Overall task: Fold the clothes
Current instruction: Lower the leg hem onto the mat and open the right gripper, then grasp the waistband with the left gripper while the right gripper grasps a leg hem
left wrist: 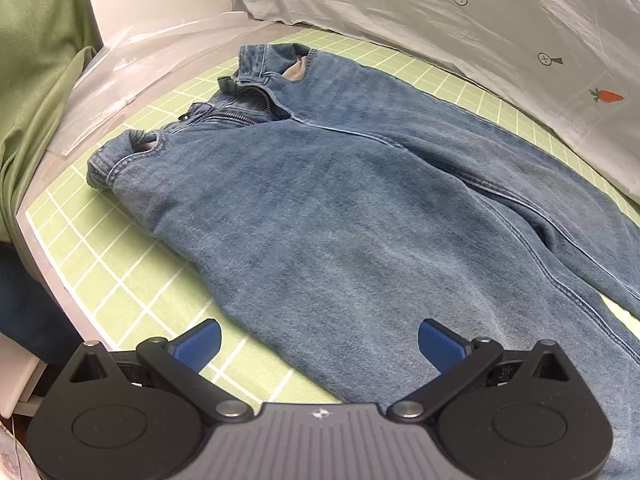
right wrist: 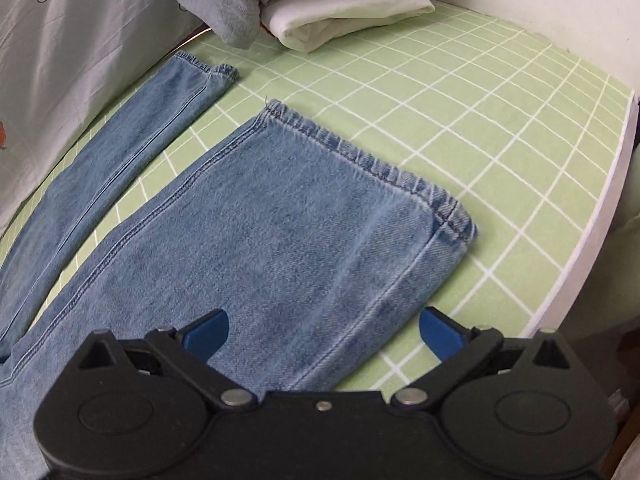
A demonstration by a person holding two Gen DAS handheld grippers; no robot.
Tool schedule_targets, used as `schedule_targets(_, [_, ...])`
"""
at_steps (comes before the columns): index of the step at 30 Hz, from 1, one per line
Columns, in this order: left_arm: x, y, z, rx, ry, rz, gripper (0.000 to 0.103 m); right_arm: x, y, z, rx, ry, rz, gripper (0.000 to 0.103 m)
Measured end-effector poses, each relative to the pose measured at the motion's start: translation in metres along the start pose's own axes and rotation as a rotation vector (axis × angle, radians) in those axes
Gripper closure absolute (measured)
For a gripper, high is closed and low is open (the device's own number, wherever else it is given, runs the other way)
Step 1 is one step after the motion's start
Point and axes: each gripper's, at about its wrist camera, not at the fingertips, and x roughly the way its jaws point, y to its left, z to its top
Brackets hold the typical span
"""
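Observation:
A pair of blue jeans (left wrist: pixel 340 208) lies flat on a green gridded mat (left wrist: pixel 120 264). The left wrist view shows the waistband, open zipper and hips at the far left. My left gripper (left wrist: pixel 319 344) is open and empty, just above the near edge of the upper leg. The right wrist view shows both legs (right wrist: pixel 280 240) spread apart, with the hems at the far end. My right gripper (right wrist: pixel 323 330) is open and empty, over the lower part of the near leg.
A stack of folded clothes (right wrist: pixel 340 0) sits at the far end of the mat (right wrist: pixel 480 120). A grey printed plastic sheet (left wrist: pixel 480 20) lines the far side. A green cloth (left wrist: pixel 36 80) hangs at left. The table's white edge (right wrist: pixel 592 220) runs at right.

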Motion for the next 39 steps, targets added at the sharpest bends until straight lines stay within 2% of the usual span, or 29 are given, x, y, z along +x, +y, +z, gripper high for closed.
schedule_targets(6, [0.013, 0.036, 0.006, -0.088, 0.026, 0.033, 0.0, 0.004, 0.02, -0.007, -0.003, 0.018, -0.012, 0.0])
schedule_targets(14, [0.033, 0.1, 0.036, -0.249, -0.049, 0.047, 0.0, 0.019, 0.047, -0.007, -0.013, 0.035, -0.189, 0.0])
schedule_targets(23, [0.065, 0.164, 0.075, -0.463, -0.148, -0.013, 0.002, 0.026, 0.057, -0.003, 0.092, 0.017, -0.264, 0.0])
schedule_targets(27, [0.079, 0.177, 0.077, -0.507, -0.163, -0.066, 0.02, 0.026, 0.061, -0.004, 0.121, 0.005, -0.283, 0.0])
schedule_targets(28, [0.082, 0.18, 0.077, -0.515, -0.167, -0.08, 0.02, 0.026, 0.061, -0.003, 0.128, 0.005, -0.288, 0.0])
schedule_targets(31, [0.084, 0.181, 0.077, -0.513, -0.174, -0.093, 0.031, 0.027, 0.063, -0.001, 0.145, 0.015, -0.297, 0.0])
schedule_targets(33, [0.085, 0.182, 0.076, -0.512, -0.178, -0.102, 0.045, 0.028, 0.065, 0.002, 0.135, 0.019, -0.3, 0.001])
schedule_targets(34, [0.086, 0.183, 0.076, -0.512, -0.181, -0.107, 0.047, 0.028, 0.067, 0.003, 0.127, 0.019, -0.301, 0.001])
schedule_targets(37, [0.088, 0.184, 0.076, -0.51, -0.188, -0.12, 0.059, 0.028, 0.074, 0.006, 0.098, 0.009, -0.295, 0.01])
schedule_targets(39, [0.089, 0.185, 0.075, -0.509, -0.193, -0.129, 0.064, 0.027, 0.079, 0.007, 0.078, 0.002, -0.284, 0.022])
